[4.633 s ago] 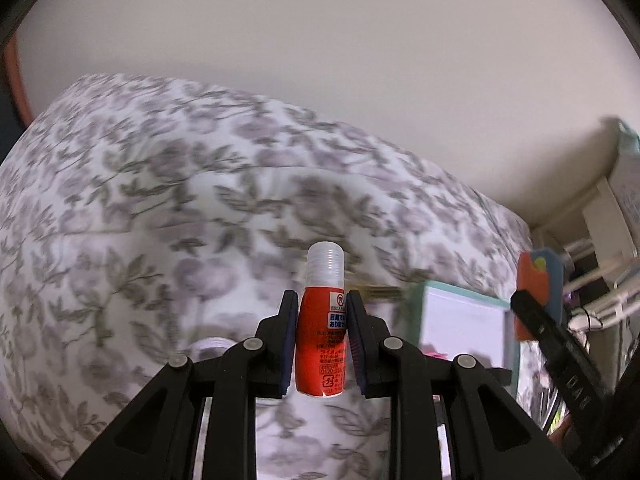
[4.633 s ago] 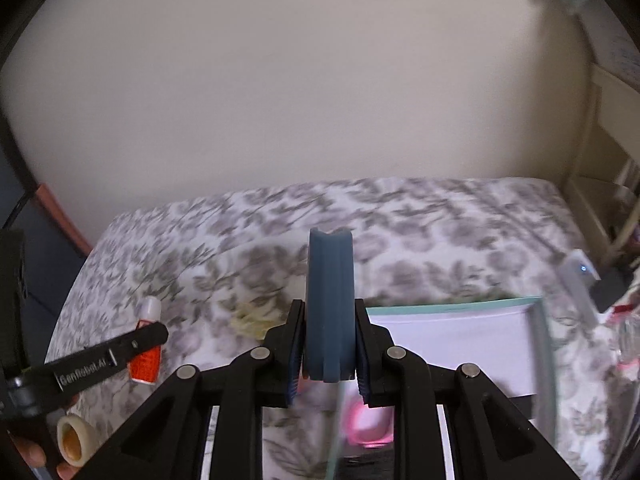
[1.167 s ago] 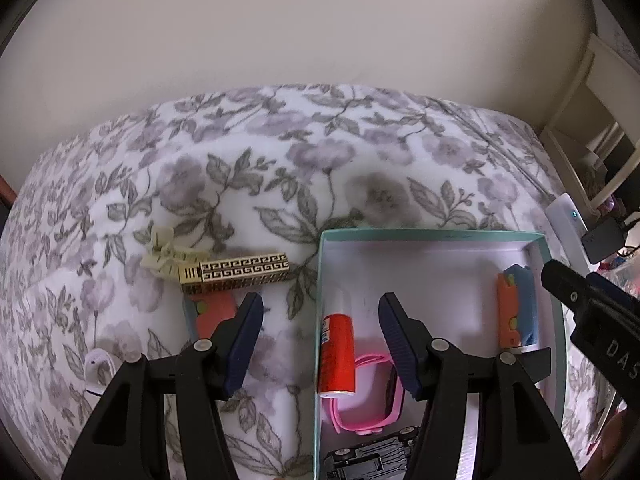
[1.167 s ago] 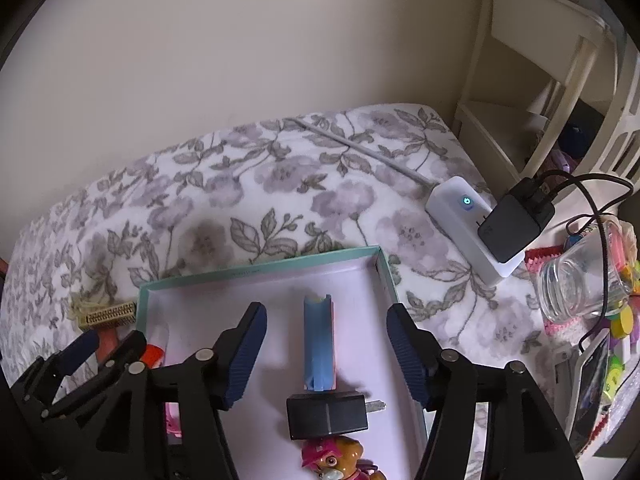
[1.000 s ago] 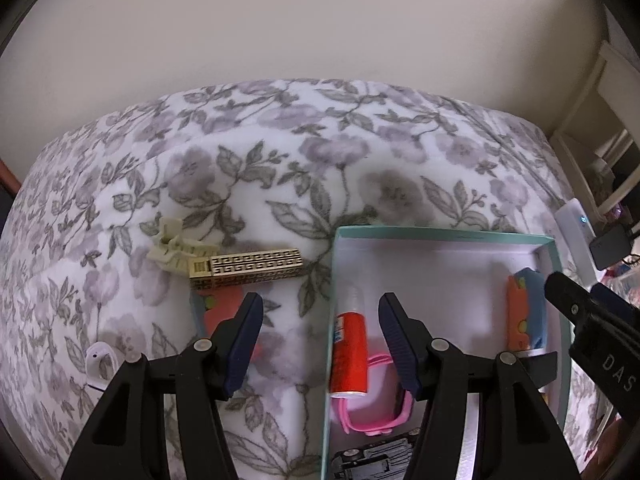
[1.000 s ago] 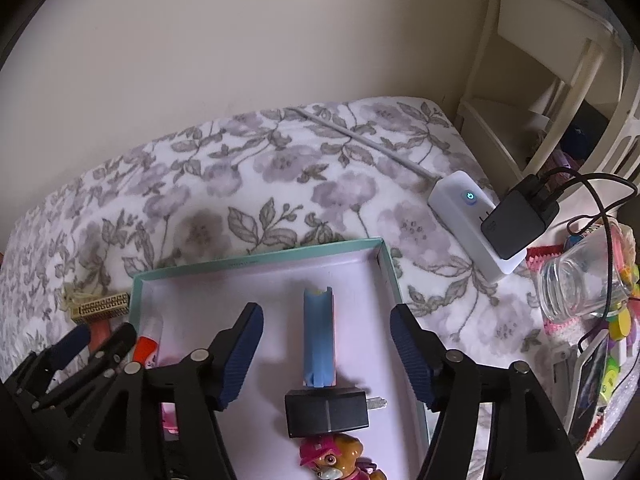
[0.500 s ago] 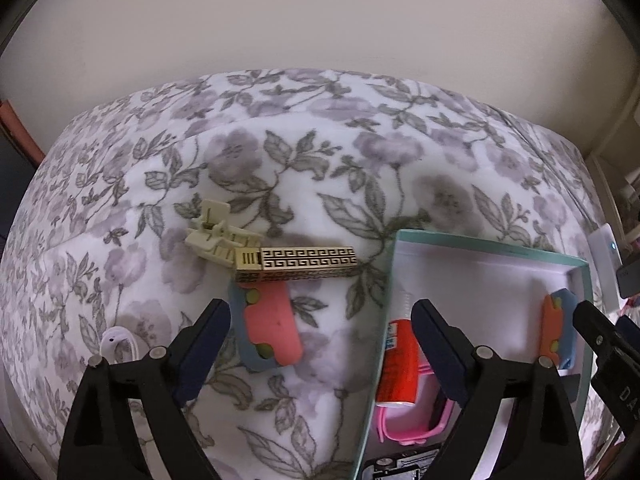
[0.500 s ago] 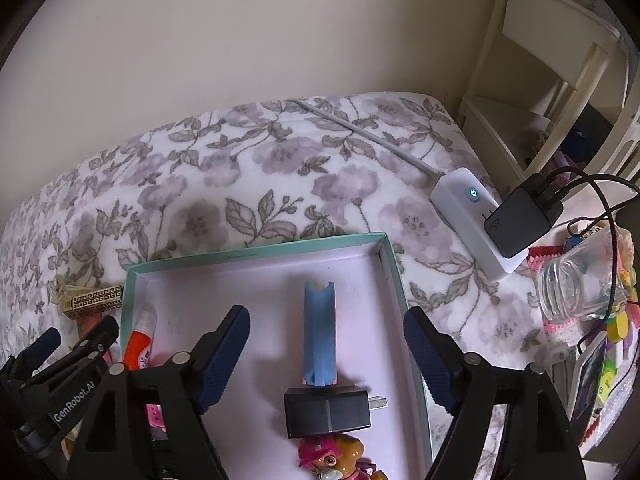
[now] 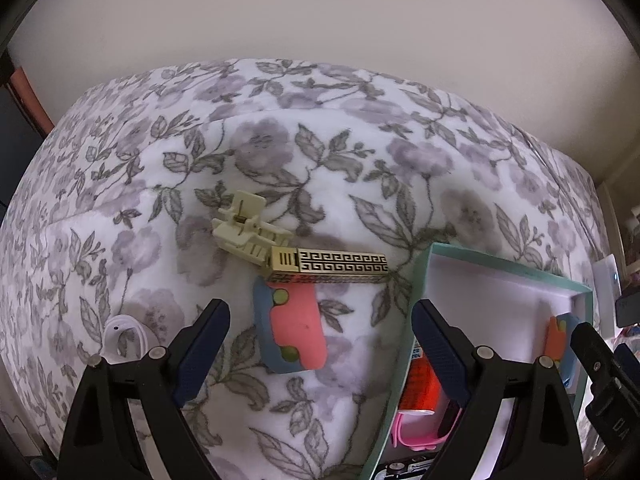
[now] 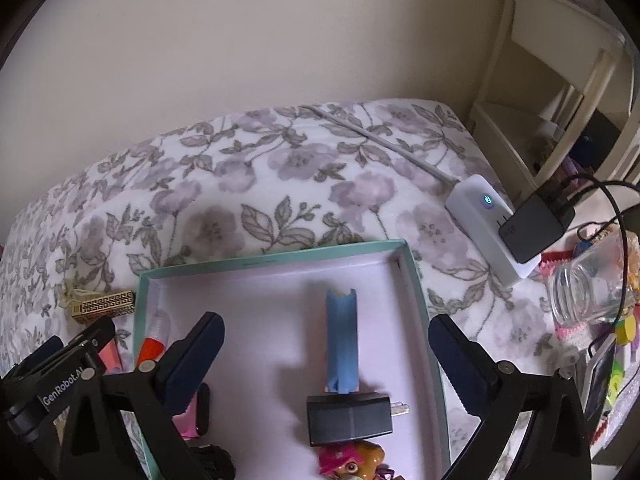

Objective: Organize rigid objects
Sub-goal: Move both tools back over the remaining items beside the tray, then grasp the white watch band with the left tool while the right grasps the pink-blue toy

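The left gripper point(image 9: 320, 344) stands wide apart over the pink and blue toy block point(image 9: 294, 330) on the floral blanket point(image 9: 280, 168), nothing pressed between its jaws. The right gripper point(image 10: 326, 354), its jaws just opened further, is empty above the blue piece point(image 10: 341, 344) in the teal box point(image 10: 276, 258). The block looks light, stiff and smooth; gripping across its narrow sides seems safest. Beyond lie the gold patterned bar point(image 9: 332, 266) and cream clip point(image 9: 244, 226).

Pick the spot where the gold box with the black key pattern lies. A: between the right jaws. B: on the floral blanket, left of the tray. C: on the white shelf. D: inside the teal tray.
B: the gold box lies on the floral blanket, outside the left wall of the teal tray.
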